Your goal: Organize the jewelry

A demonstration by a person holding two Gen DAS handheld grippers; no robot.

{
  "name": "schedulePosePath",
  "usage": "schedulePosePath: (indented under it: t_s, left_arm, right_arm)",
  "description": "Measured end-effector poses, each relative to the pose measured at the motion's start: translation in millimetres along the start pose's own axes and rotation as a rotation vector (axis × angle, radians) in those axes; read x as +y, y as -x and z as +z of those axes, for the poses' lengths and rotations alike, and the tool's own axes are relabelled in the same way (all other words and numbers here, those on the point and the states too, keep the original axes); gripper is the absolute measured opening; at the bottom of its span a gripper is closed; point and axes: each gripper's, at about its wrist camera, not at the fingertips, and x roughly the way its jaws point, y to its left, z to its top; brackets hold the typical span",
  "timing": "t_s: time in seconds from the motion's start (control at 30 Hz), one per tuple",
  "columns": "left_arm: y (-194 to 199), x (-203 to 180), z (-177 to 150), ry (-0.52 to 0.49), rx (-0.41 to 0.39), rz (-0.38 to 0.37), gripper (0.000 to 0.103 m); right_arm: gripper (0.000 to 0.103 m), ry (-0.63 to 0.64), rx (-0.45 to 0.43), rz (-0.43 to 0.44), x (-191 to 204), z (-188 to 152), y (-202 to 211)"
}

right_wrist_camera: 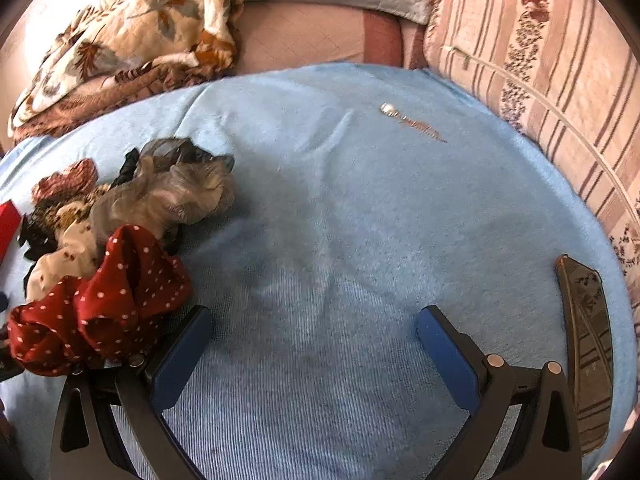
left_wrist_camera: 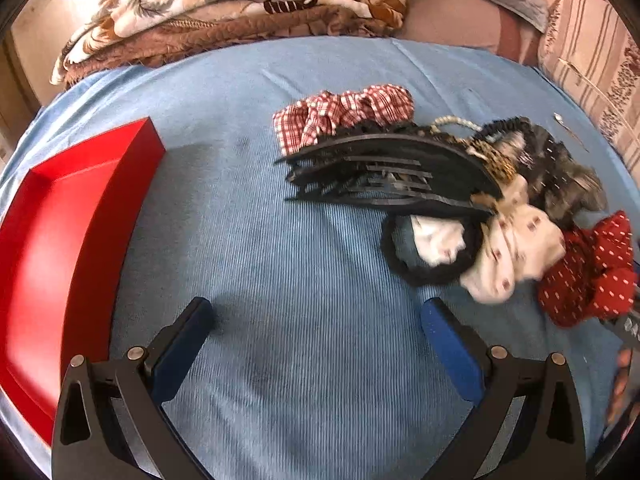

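A pile of hair accessories lies on the blue cloth (left_wrist_camera: 280, 260): a red checked scrunchie (left_wrist_camera: 344, 114), a black claw clip (left_wrist_camera: 384, 172), a cream scrunchie (left_wrist_camera: 516, 256), a grey scrunchie (right_wrist_camera: 176, 188) and a red dotted scrunchie (right_wrist_camera: 108, 300). A red box (left_wrist_camera: 60, 240) lies open at the left. A pearl earring with a chain (right_wrist_camera: 408, 120) lies apart at the far side. My left gripper (left_wrist_camera: 316, 316) is open and empty, short of the pile. My right gripper (right_wrist_camera: 314, 324) is open and empty, with the red dotted scrunchie by its left finger.
A flat patterned hair clip (right_wrist_camera: 588, 344) lies at the right edge of the cloth. A folded floral quilt (left_wrist_camera: 224, 4) and a striped pillow (right_wrist_camera: 552, 60) border the cloth at the back and right.
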Motion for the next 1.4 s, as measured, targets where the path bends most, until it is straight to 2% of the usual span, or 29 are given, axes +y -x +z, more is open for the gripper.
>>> schedulePosePath:
  t_s: [0.13, 0.33, 0.57, 0.7, 0.87, 0.93, 1.07, 1.2, 1.4]
  left_arm:
    - [27, 10, -18, 0.053, 0.001, -0.030, 0.103]
    - [96, 29, -43, 0.102, -0.149, -0.001, 0.103]
    - [169, 40, -66, 0.103, -0.345, 0.105, 0.103]
    - [197, 39, -73, 0.098, -0.410, 0.141, 0.103]
    - [225, 34, -83, 0.079, -0.466, 0.158, 0.103]
    - [236, 34, -89, 0.077, -0.495, 0.170, 0.103]
    - [253, 39, -98, 0.090, -0.544, 0.207, 0.103]
    - [260, 44, -102, 0.112, -0.557, 0.215, 0.103]
    - [275, 55, -112, 0.166, -0.586, 0.212, 0.103]
  right_arm:
    - [0.103, 0.036, 0.072, 0.019, 3, -5, 7]
    - [0.101, 0.026, 0.056, -0.038, -2, -32, 39]
    - [0.100, -0.060, -0.050, -0.012, -4, -55, 104]
    - [0.100, -0.054, -0.112, -0.012, 7, -55, 136]
    - [0.100, -0.085, -0.182, -0.002, 15, -64, 169]
    - [0.101, -0.110, -0.188, 0.002, 16, -73, 178]
    - [0.101, -0.070, -0.189, -0.013, 24, -102, 195]
    - [0.101, -0.045, -0.195, -0.028, 27, -133, 210]
    - [0.101, -0.045, -0.242, -0.049, 32, -151, 231]
